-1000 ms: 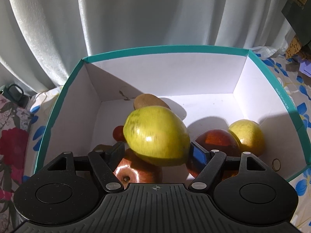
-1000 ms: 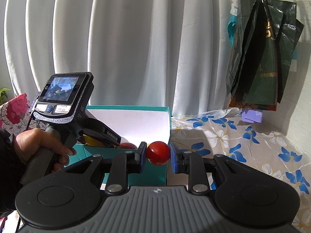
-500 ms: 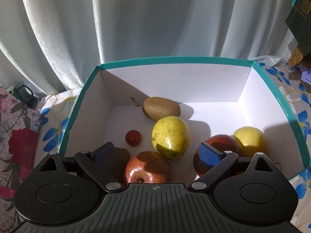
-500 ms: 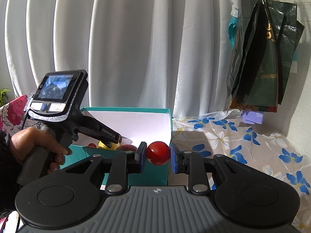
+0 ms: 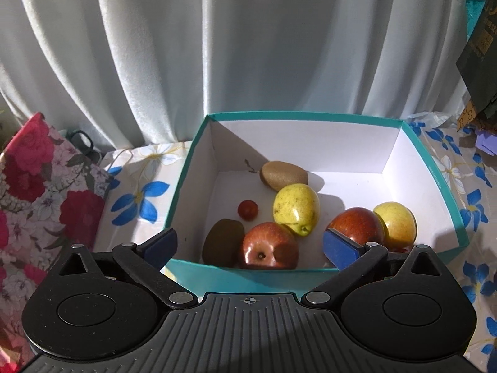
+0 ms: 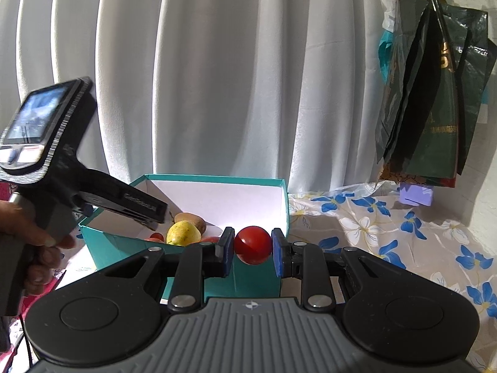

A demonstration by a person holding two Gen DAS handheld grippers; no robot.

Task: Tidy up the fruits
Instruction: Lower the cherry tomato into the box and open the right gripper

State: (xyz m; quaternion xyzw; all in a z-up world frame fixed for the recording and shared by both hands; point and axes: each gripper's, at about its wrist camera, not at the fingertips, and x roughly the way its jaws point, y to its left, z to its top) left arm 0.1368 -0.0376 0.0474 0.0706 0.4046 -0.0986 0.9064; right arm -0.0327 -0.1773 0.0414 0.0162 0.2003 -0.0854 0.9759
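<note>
Work surface: table under a cloth [image 6: 388, 227] printed with blue and white flowers, sunlit in patches. Nearest in the left wrist view, left gripper [image 5: 248, 245] spread wide and empty, its blue pads straddling the near wall of a teal box [image 5: 435, 180] with white interior. Nearest in the right wrist view, right gripper [image 6: 252, 250] clamped on one red cherry tomato [image 6: 252, 244], held in front of the box's near right corner, outside it. Box contents, counted near to far in the left wrist view: two red apples, one at the near wall [image 5: 268, 245] and one to the right [image 5: 357, 225]; two kiwis, one dark in shade at near left [image 5: 223, 241], one against the far wall [image 5: 284, 174]; two yellow fruits, one at centre [image 5: 296, 207] touching the near apple, one at right [image 5: 396, 221] against the right apple; one small cherry tomato on the box floor [image 5: 248, 209]. Left of the box, red floral fabric [image 5: 40, 192]. Behind everything, white pleated curtain [image 6: 217, 77]. At far right, dark green plastic bags [image 6: 435, 99] hanging, with a small lilac object [image 6: 416, 193] beneath.
</note>
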